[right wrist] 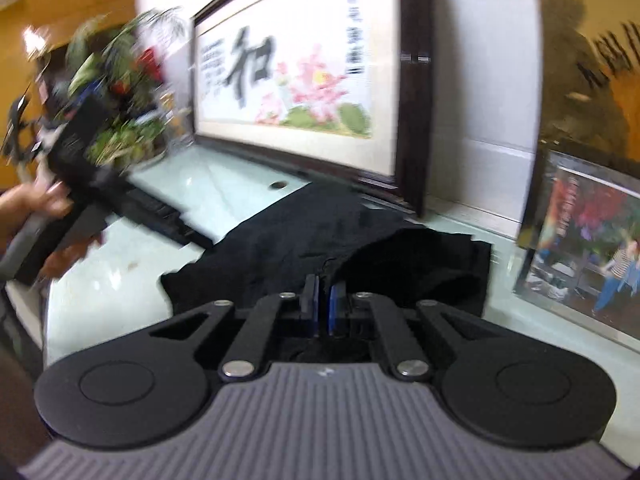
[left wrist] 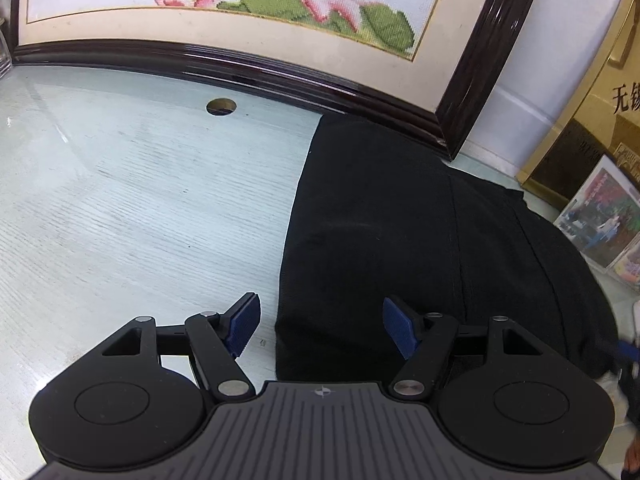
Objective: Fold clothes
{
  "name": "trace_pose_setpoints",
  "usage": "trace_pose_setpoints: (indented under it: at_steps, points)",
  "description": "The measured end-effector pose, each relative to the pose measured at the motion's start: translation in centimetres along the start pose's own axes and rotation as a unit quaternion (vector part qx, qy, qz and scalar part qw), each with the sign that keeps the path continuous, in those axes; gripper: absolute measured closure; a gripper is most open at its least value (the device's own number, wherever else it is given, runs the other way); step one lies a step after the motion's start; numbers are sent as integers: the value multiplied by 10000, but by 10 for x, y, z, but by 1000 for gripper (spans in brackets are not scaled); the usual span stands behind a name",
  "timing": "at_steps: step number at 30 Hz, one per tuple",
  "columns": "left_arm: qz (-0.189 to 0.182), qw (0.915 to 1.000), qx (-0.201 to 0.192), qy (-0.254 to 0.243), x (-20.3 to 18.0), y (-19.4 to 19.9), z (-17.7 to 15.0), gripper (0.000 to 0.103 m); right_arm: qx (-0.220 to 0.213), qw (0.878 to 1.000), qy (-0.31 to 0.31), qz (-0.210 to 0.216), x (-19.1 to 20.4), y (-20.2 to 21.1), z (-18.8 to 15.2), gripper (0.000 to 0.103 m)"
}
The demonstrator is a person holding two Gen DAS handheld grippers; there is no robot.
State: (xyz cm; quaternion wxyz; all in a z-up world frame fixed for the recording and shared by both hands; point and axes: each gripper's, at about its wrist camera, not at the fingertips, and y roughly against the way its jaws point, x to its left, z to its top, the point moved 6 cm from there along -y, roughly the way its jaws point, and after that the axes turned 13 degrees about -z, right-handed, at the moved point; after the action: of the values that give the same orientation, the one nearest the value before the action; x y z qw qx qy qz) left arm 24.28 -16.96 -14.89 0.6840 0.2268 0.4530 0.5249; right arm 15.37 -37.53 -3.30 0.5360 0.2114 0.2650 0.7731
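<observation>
A black garment [left wrist: 400, 240] lies partly folded on the pale glass-topped table [left wrist: 120, 200]. My left gripper [left wrist: 321, 328] is open and hovers low over the garment's near left edge, one blue pad over the table and the other over the cloth, holding nothing. In the right wrist view the same garment [right wrist: 300, 236] rises in a fold toward my right gripper [right wrist: 324, 306], whose blue pads are pressed nearly together on the cloth's near edge. The left gripper [right wrist: 84, 184] also shows blurred at the left of that view, held in a person's hand [right wrist: 28, 200].
A large dark-framed lotus embroidery [left wrist: 280, 12] leans against the wall behind the garment. A framed photo [right wrist: 584, 240] and a gold box [left wrist: 592, 112] stand at the right. A potted plant [right wrist: 120, 92] is at the far left. A round cable hole [left wrist: 221, 107] pierces the table.
</observation>
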Motion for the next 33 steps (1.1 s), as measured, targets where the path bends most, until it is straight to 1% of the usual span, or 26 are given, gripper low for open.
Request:
trace_pose_setpoints:
  at_steps: [2, 4, 5, 6, 8, 10, 11, 13, 14, 15, 17, 19, 20, 21, 22, 24, 26, 27, 29, 31, 32, 33]
  points:
    - [33, 10000, 20, -67, -2, -6, 0, 31, 156, 9995, 268, -49, 9, 3, -12, 96]
    - [82, 9998, 110, -164, -4, -13, 0, 31, 166, 9997, 73, -153, 4, 7, -17, 94]
    - [98, 9996, 183, -192, -5, -15, -1, 32, 154, 9996, -69, -210, 0, 9, -19, 90]
    - [92, 9995, 228, -214, -5, -16, -2, 32, 143, 9993, -210, -265, -4, 11, -21, 83]
    - [84, 9994, 209, -260, -6, -17, -2, 31, 120, 9980, -493, -377, -11, 14, -24, 56]
    - [90, 9994, 203, -283, -7, -18, -1, 32, 97, 9957, -775, -489, -19, 18, -28, 46]
    - [85, 9993, 220, -279, -6, -19, 0, 32, 85, 9943, -916, -544, -23, 20, -30, 45]
    - [97, 9994, 219, -266, -5, -20, 1, 31, -137, 9885, -1352, -661, -40, 24, -27, 45]
    - [116, 9994, 203, -265, -5, -20, 2, 32, -231, 9843, -1563, -792, -50, 25, -25, 45]
    - [127, 9994, 194, -265, -4, -20, 2, 32, -279, 9796, -1669, -1079, -60, 25, -24, 45]
    - [143, 9994, 179, -253, -3, -21, 3, 32, -382, 9766, -1222, -1727, -68, 20, -18, 45]
    - [134, 9995, 156, -223, -3, -22, 5, 32, -340, 9746, -74, -2211, -57, 8, -15, 46]
    - [125, 9996, 149, -209, -3, -22, 6, 32, -309, 9707, 580, -2313, -48, 1, -16, 51]
    - [115, 9996, 153, -187, -3, -23, 8, 32, -280, 9636, 1243, -2350, -38, -7, -18, 56]
    - [104, 9997, 147, -147, -2, -24, 9, 32, -230, 9569, 1742, -2311, -30, -12, -20, 67]
    - [83, 9999, 97, -52, -1, -25, 12, 31, -112, 9417, 2546, -2196, -16, -22, -28, 83]
    - [65, 10000, 48, 31, 1, -27, 16, 31, -5, 9236, 3202, -2106, -7, -28, -36, 85]
    - [69, 9999, 54, 57, 2, -28, 17, 31, 32, 9201, 3355, -2023, -5, -29, -38, 85]
    - [59, 9999, 79, 131, 4, -30, 19, 31, 88, 9181, 3500, -1857, -1, -30, -38, 85]
    - [61, 9997, 124, 176, 5, -34, 18, 31, 152, 9090, 3791, -1728, 3, -31, -41, 84]
    - [84, 9997, 167, 187, 5, -35, 17, 31, 184, 9033, 3950, -1666, 5, -32, -42, 82]
    - [105, 9995, 210, 194, 6, -36, 16, 31, 181, 9000, 4035, -1637, 6, -33, -43, 81]
